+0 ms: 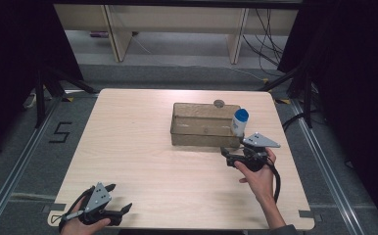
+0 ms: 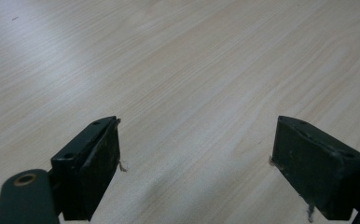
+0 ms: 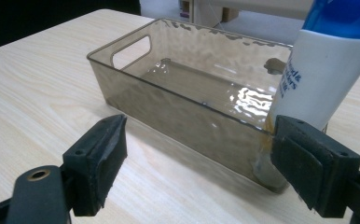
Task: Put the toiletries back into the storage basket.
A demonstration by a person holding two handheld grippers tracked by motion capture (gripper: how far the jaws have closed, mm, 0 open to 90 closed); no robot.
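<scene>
A translucent brown bin [image 1: 201, 128] lies right of the table's middle, empty but for a white bottle with a blue cap [image 1: 239, 121] upright at its right end. In the right gripper view the bin [image 3: 178, 93] is close ahead, and the bottle [image 3: 315, 79] seems to stand inside its near corner, its base showing through the wall. My right gripper [image 1: 227, 156] is open just in front of the bin's right corner, and its jaws [image 3: 197, 135] hold nothing. My left gripper [image 1: 120, 197] is open low at the table's front left, over bare wood [image 2: 197, 135].
A small grey round object [image 1: 219, 103] lies on the table [image 1: 138, 147] just behind the bin. Dark frame legs stand at both sides of the table, and cables trail on the floor at the back right. The floor at the left carries a "5" mark [image 1: 59, 132].
</scene>
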